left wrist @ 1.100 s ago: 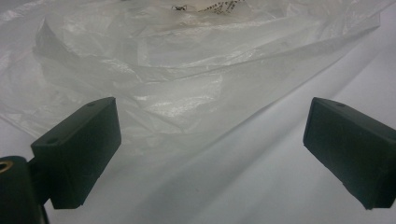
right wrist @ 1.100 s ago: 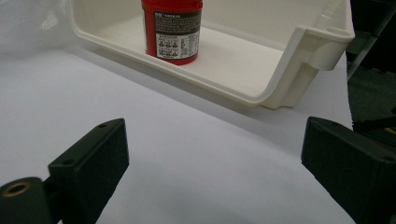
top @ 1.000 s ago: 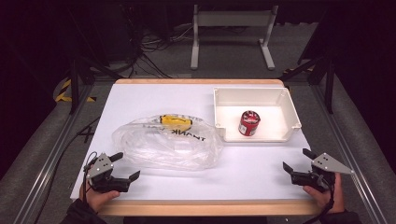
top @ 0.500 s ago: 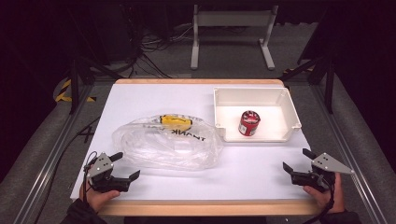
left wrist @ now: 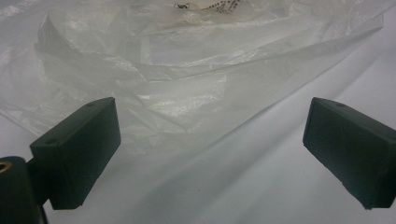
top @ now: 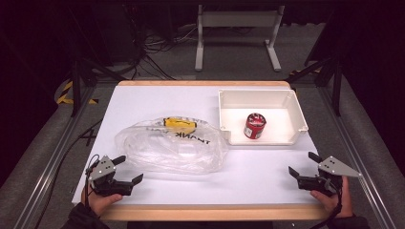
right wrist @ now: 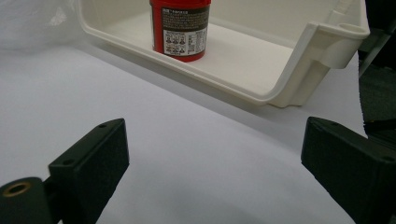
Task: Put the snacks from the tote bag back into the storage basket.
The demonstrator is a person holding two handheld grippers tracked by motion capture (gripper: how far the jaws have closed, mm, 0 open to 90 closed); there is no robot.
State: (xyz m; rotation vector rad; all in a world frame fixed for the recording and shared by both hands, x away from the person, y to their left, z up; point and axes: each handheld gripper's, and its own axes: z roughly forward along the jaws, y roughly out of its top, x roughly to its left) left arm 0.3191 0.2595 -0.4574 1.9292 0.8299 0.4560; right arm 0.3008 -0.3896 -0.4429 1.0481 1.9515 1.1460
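A crumpled clear plastic bag (top: 172, 145) lies on the white table, with black lettering and a yellow item (top: 179, 125) inside at its far edge. A red can (top: 254, 125) stands upright in a white bin (top: 298, 112) at the right. My left gripper (top: 128, 170) rests open at the front left, just short of the bag's near edge (left wrist: 187, 93). My right gripper (top: 303, 165) stands open at the front right, nothing between its jaws, facing the bin (right wrist: 299, 70) and the can (right wrist: 180, 25).
The white table top (top: 258, 176) has a wooden front edge (top: 215, 212). Metal rails run along both sides. Behind the table are a grey stand (top: 236, 36) and loose cables on the dark floor.
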